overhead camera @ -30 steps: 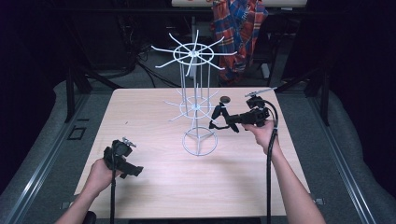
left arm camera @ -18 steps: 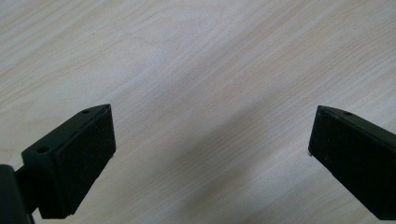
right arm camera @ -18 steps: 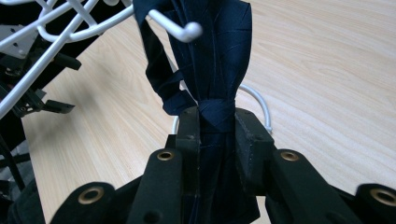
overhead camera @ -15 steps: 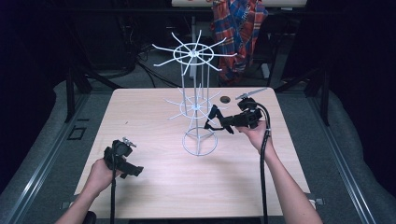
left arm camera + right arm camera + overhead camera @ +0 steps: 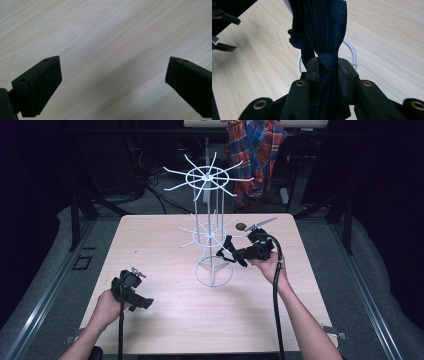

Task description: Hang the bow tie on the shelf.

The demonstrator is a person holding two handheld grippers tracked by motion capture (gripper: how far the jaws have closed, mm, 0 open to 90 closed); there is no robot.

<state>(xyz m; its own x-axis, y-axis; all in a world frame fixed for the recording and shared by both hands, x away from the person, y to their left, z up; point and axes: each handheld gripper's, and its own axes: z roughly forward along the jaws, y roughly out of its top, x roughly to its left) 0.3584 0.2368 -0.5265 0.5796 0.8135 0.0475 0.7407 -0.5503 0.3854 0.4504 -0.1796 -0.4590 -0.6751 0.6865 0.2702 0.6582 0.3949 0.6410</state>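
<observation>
A white wire rack (image 5: 210, 227) with spoke arms stands on a ring base (image 5: 214, 272) in the middle of the wooden table (image 5: 160, 240). My right gripper (image 5: 226, 251) sits just right of the rack's lower part, pointing left at it. It is shut on a dark blue cloth (image 5: 228, 244). In the right gripper view the bunched cloth (image 5: 322, 25) is pinched in the right gripper (image 5: 328, 65), with the white ring (image 5: 350, 50) behind it. My left gripper (image 5: 142, 301) rests low at the near left and stands open (image 5: 112, 82) over bare wood.
A small dark round object (image 5: 240, 226) lies on the table behind the right gripper. A plaid shirt (image 5: 255, 150) hangs beyond the far edge. Dark floor and cables surround the table.
The right gripper has carried the cloth leftward and a little nearer, closing in on the rack's lower stem. The left gripper has stayed where it was.
</observation>
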